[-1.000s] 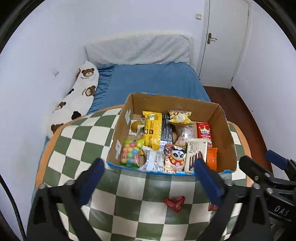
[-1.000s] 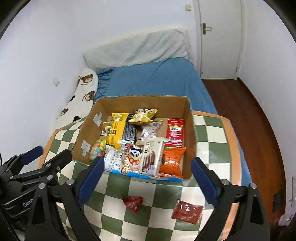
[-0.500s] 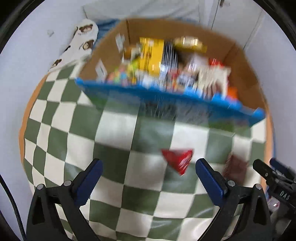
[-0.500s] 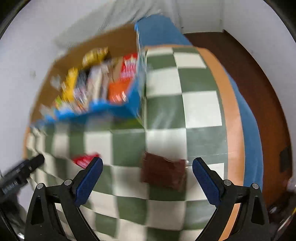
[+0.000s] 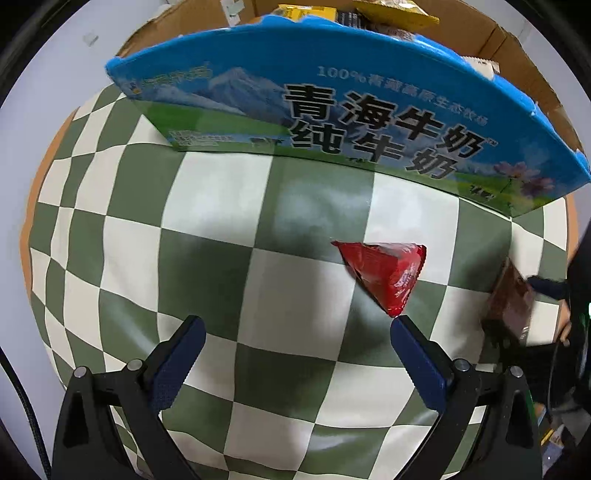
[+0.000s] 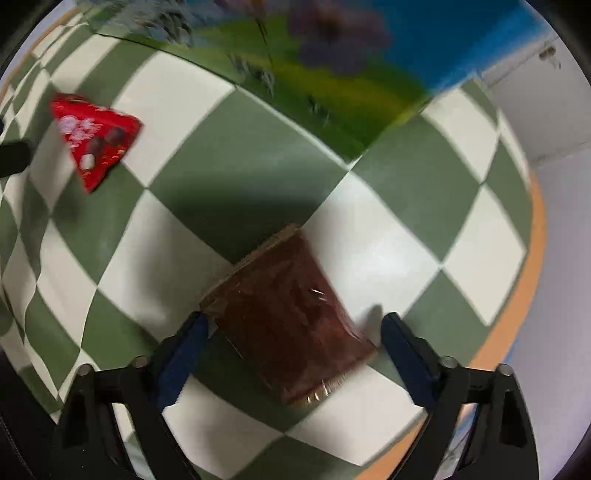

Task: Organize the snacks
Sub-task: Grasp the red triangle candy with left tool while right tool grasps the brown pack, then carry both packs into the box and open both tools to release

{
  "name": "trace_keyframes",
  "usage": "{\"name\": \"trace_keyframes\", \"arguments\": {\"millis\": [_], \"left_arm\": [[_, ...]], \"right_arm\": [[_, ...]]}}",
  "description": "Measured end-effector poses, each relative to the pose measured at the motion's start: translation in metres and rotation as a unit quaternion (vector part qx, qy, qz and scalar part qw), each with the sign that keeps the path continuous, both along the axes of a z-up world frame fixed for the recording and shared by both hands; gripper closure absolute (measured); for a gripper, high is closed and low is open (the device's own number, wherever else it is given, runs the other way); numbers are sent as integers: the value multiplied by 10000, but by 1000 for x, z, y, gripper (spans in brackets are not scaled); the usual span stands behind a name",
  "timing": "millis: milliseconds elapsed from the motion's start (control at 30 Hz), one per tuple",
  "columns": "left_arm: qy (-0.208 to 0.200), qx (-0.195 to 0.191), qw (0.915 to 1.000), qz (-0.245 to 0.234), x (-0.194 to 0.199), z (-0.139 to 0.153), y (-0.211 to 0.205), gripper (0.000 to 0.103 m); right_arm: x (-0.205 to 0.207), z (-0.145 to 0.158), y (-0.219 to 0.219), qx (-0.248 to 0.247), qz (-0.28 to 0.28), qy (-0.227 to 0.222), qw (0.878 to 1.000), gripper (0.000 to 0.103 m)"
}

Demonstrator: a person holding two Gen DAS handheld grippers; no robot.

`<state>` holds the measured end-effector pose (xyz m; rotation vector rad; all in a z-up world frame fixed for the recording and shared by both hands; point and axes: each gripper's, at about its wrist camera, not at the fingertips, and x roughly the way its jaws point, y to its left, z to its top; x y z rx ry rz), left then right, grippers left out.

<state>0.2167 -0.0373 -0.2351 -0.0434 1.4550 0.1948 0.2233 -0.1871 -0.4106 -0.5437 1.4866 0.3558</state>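
While both tools point steeply down at the green-and-white checked tablecloth [image 5: 229,206], the left gripper [image 5: 295,328] hangs low over it with its blue-padded fingers [image 5: 177,354] spread wide and holding nothing. The red triangular foil snack packet [image 5: 384,275] lies flat just beyond the right-hand finger, its lower point close to that fingertip; contact cannot be told. The right gripper [image 6: 291,325] is spread equally wide, one finger on each side of the dark brown rectangular snack packet [image 6: 291,317], which lies on the cloth between them; the left pad [image 6: 184,347] sits right at the packet's near corner, grip not closed. At the far side stands the brown cardboard box with a blue printed milk-carton front [image 5: 332,110]. Yellow wrappers [image 5: 391,11] show above its rim; other contents are hidden. The red packet [image 6: 94,136] lies far left in the right wrist view.
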Motion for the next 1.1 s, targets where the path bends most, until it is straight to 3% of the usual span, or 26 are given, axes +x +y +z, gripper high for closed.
{"name": "trace_keyframes", "arguments": {"millis": [67, 100, 167, 267, 300, 367, 433, 467, 500, 567, 667, 733, 800, 933, 1100], "left_arm": [[6, -77, 10000, -21, 0, -1, -3, 0], [20, -154, 9999, -12, 1, -2, -5, 0], [60, -284, 9996, 7, 5, -6, -9, 0], [188, -495, 9985, 104, 14, -15, -13, 0], [227, -564, 9980, 149, 18, -19, -15, 1], [271, -675, 9971, 226, 25, -28, -17, 1], [258, -710, 9968, 264, 30, -35, -19, 7], [270, -683, 9970, 242, 32, -39, -21, 19], [269, -667, 9972, 215, 33, -41, -23, 40], [288, -654, 9973, 160, 30, -44, -26, 55], [199, -436, 9988, -46, 20, -41, -33, 56], [221, -342, 9991, -137, 9, -40, -29, 56], [270, -242, 9991, -209, -3, -40, -21, 56], [352, -116, 9991, -194, -26, -40, 6, 56], [411, -114, 9990, -130, -48, -40, 33, 56]], "right_arm": [[6, -2, -10, 266, -617, 22, 9977, 27], [9, -1, -23, 485, -1316, 75, 9901, 31], [9, 0, -39, 803, -2134, 174, 9735, 32], [2, -1, -63, 1658, -3279, 510, 9286, 29], [-1, -3, -67, 1915, -3477, 681, 9153, 19], [-6, -5, -72, 2251, -3658, 845, 8991, 14], [-10, -3, -74, 2191, -3598, 684, 9044, 14], [-12, -2, -73, 2143, -3554, 645, 9075, 14], [-12, -3, -73, 2075, -3498, 607, 9116, 14], [-17, -3, -65, 1964, -3332, 527, 9207, 14], [-24, 0, -51, 1607, -2916, 180, 9428, 16], [-29, 4, -40, 1234, -2633, -267, 9564, 38], [-36, 2, -35, 1039, -2595, -417, 9592, 42], [-50, -1, -31, 1240, -2974, -251, 9463, 44], [-78, -12, -13, 1902, -3553, 546, 9136, 44]]}}
